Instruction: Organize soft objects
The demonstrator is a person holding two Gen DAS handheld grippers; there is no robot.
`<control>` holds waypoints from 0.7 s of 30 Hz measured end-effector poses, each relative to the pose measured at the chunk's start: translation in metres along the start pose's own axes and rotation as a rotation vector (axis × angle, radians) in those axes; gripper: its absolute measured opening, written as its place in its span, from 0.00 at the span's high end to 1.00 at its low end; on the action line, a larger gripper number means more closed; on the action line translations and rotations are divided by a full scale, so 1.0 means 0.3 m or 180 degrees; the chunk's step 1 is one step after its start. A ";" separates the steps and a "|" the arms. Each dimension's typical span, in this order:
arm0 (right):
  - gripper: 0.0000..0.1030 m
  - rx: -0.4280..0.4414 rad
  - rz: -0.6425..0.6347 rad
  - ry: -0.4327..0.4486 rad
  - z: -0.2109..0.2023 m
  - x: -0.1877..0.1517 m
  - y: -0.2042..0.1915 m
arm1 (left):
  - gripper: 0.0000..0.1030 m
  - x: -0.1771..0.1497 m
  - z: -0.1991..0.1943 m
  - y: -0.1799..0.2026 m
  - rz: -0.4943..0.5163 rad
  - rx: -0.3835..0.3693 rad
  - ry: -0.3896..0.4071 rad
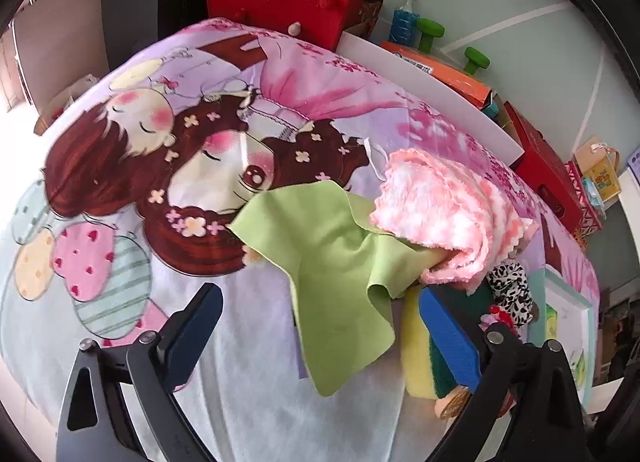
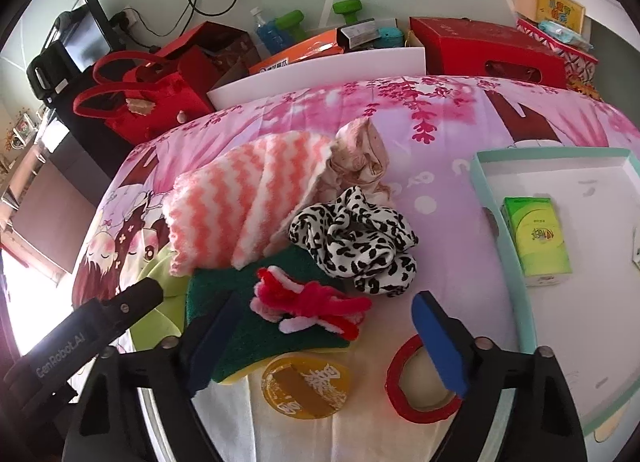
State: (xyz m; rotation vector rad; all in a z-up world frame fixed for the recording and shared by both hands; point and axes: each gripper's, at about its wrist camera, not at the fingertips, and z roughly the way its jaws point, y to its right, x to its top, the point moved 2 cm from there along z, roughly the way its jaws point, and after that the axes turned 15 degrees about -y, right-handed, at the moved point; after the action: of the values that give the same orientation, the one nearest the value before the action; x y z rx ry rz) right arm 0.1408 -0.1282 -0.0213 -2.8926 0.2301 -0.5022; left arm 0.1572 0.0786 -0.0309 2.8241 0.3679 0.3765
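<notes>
Cartoon bedspread (image 1: 120, 189); tissue pack (image 2: 536, 240), teal tray (image 2: 500, 221) only in right view.

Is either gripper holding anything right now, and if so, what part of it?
Nothing is held. The left gripper is open above the thin lime-green cloth; the right gripper is open around the red-and-white fuzzy bow.

One pink-and-white zigzag fleece towel (image 2: 236, 205), one lime-green microfibre cloth (image 1: 332, 258), one green-and-yellow scouring sponge (image 2: 256, 334), one black-and-white spotted fabric scrunchie (image 2: 360, 246), two green dumbbells (image 2: 348, 7).
</notes>
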 end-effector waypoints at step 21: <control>0.41 0.0201 -0.0004 -0.0003 0.016 0.002 -0.001 | 0.44 0.049 0.070 0.075 0.0278 0.0091 0.0022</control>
State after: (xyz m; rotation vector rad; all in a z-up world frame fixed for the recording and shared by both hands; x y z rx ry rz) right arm 0.1430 -0.1274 -0.0254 -2.8317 0.2084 -0.4991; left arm 0.1817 0.0571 -0.0406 2.8744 0.2540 0.4023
